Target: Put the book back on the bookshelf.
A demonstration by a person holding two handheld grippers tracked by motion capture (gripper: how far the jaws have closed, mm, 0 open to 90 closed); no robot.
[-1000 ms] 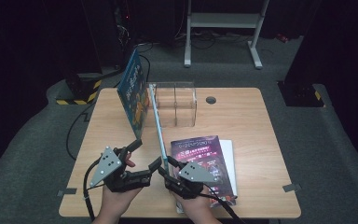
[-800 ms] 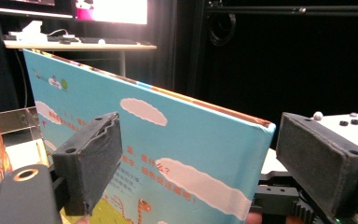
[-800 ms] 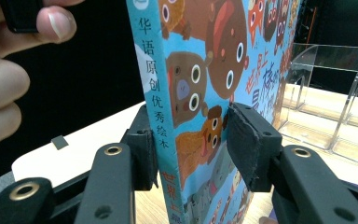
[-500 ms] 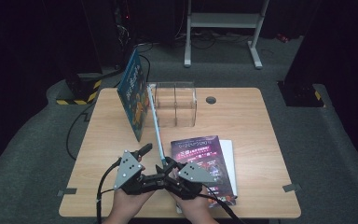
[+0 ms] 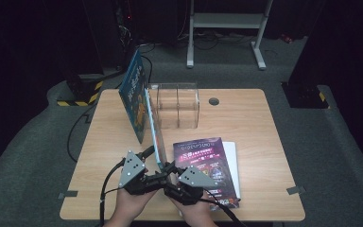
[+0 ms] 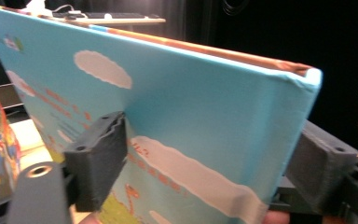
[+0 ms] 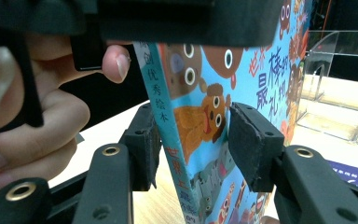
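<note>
A thin light-blue picture book (image 5: 154, 126) stands upright on edge on the wooden table (image 5: 246, 123). Both grippers meet at its near end. My left gripper (image 5: 155, 161) straddles the book (image 6: 205, 107); one pad (image 6: 98, 158) lies against the cover and the other jaw sits behind the far edge. Its jaws have just been closing with the book between them. My right gripper (image 5: 167, 171) holds the same book (image 7: 200, 116) by the spine end, pads (image 7: 251, 144) on both sides of it.
A second, darker blue book (image 5: 133, 97) leans upright just left of the held one. A clear acrylic divider rack (image 5: 176, 106) stands behind it. A purple magazine (image 5: 207, 168) lies flat on a white sheet at the right. A round cable hole (image 5: 213, 101) lies farther back.
My left gripper has come in from the left and down to the book's near end, so its jaws now straddle the book. The right gripper and the book have stayed put.
</note>
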